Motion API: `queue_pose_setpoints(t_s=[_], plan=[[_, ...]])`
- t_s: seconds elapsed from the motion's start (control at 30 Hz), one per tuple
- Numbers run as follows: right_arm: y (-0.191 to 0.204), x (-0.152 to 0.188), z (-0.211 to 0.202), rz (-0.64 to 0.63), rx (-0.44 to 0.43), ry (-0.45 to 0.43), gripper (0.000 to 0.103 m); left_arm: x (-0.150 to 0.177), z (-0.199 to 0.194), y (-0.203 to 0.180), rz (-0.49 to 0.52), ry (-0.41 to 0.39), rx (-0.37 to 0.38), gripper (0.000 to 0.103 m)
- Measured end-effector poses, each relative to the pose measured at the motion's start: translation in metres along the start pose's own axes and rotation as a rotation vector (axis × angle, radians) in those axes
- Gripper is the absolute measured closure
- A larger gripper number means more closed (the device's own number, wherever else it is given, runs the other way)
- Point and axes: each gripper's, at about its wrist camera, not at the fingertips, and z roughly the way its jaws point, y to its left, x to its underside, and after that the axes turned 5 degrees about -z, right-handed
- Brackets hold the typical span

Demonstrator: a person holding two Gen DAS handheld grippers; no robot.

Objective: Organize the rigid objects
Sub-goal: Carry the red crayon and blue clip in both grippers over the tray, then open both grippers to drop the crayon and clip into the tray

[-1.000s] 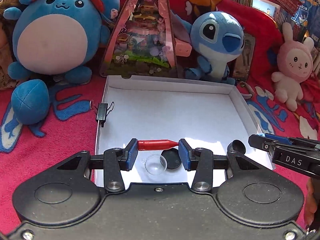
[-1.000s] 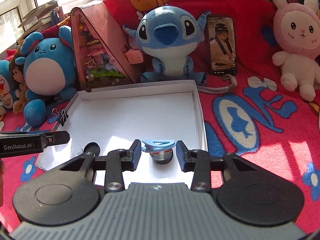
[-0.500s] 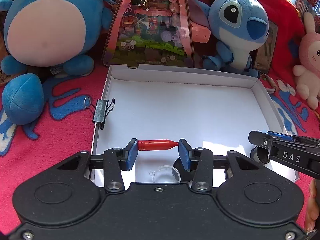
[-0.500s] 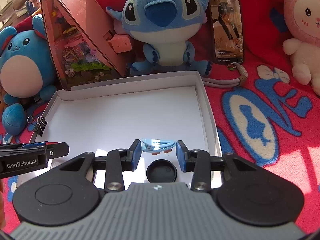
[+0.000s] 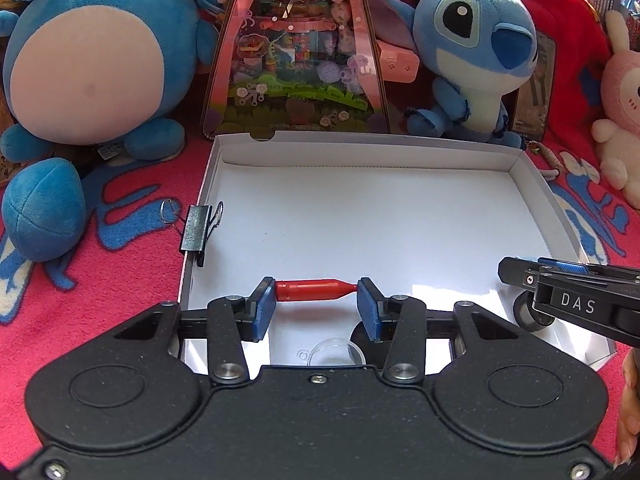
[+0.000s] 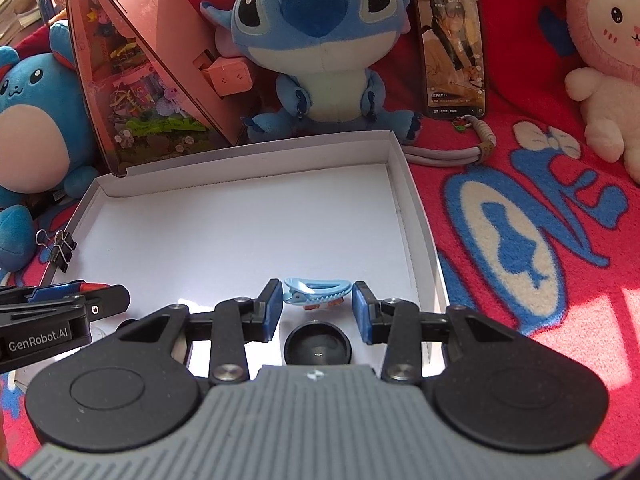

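Note:
My left gripper (image 5: 316,300) is shut on a small red bullet-shaped tube (image 5: 314,290), held crosswise between its blue pads, low over the near part of a shallow white box (image 5: 372,156). A clear round lid (image 5: 334,354) and a black round cap (image 5: 358,340) lie on the box floor just under it. My right gripper (image 6: 316,304) is shut on a light blue hair clip (image 6: 316,291), held crosswise above a black round cap (image 6: 318,346) near the box's (image 6: 248,152) right wall. Each gripper shows at the edge of the other's view.
A black binder clip (image 5: 196,232) grips the box's left rim. Behind the box stand a round blue plush (image 5: 92,56), a pink triangular diorama (image 5: 296,60), a blue alien plush (image 6: 316,40), a phone (image 6: 452,48) and a pink bunny plush (image 6: 604,40). Red patterned blanket surrounds the box.
Both grippers have sunk and moved forward over the box, still holding the red tube and the blue clip. The caps on the box floor now sit closer under the fingers.

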Motion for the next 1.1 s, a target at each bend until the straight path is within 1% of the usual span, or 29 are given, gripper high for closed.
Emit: queue_pose_setpoints(t_s=[0.17, 0.5, 0.63, 0.73, 0.77, 0.8, 0.83, 0.87, 0.93, 1.0, 1.03, 1.1], plan=[[0.000, 0.000, 0.001, -0.006, 0.004, 0.001, 0.060, 0.000, 0.003, 0.000, 0.003, 0.002, -0.011, 0.061], [0.002, 0.002, 0.001, -0.031, 0.011, -0.009, 0.059, 0.004, 0.004, -0.003, 0.020, -0.028, -0.029, 0.061], [0.001, 0.004, 0.000, -0.026, 0.000, -0.018, 0.057, 0.005, 0.004, -0.005, 0.032, -0.038, -0.035, 0.060], [-0.001, 0.004, -0.001, -0.017, -0.012, -0.021, 0.055, 0.005, 0.003, -0.005, 0.028, -0.043, -0.029, 0.054], [-0.001, 0.004, -0.002, -0.016, -0.014, -0.022, 0.053, 0.006, 0.001, -0.004, 0.024, -0.047, -0.028, 0.051], [-0.001, 0.004, -0.003, -0.016, -0.015, -0.025, 0.047, 0.006, 0.000, -0.004, 0.023, -0.052, -0.026, 0.048], [-0.001, 0.005, -0.004, -0.020, -0.016, -0.030, 0.045, 0.006, -0.002, -0.004, 0.024, -0.057, -0.024, 0.046], [-0.001, 0.005, -0.006, -0.024, -0.015, -0.035, 0.045, 0.007, -0.005, -0.004, 0.026, -0.064, -0.021, 0.042], [0.000, 0.007, -0.011, -0.033, -0.017, -0.048, 0.044, 0.009, -0.013, -0.004, 0.032, -0.088, -0.019, 0.037], [-0.002, 0.010, -0.020, -0.036, -0.034, -0.071, 0.038, 0.015, -0.023, -0.004, 0.047, -0.123, -0.021, 0.025], [-0.003, 0.012, -0.024, -0.040, -0.043, -0.083, 0.036, 0.019, -0.028, -0.004, 0.062, -0.147, -0.021, 0.023], [-0.005, 0.018, -0.036, -0.055, -0.047, -0.113, 0.033, 0.027, -0.039, -0.004, 0.089, -0.186, -0.025, 0.022]])
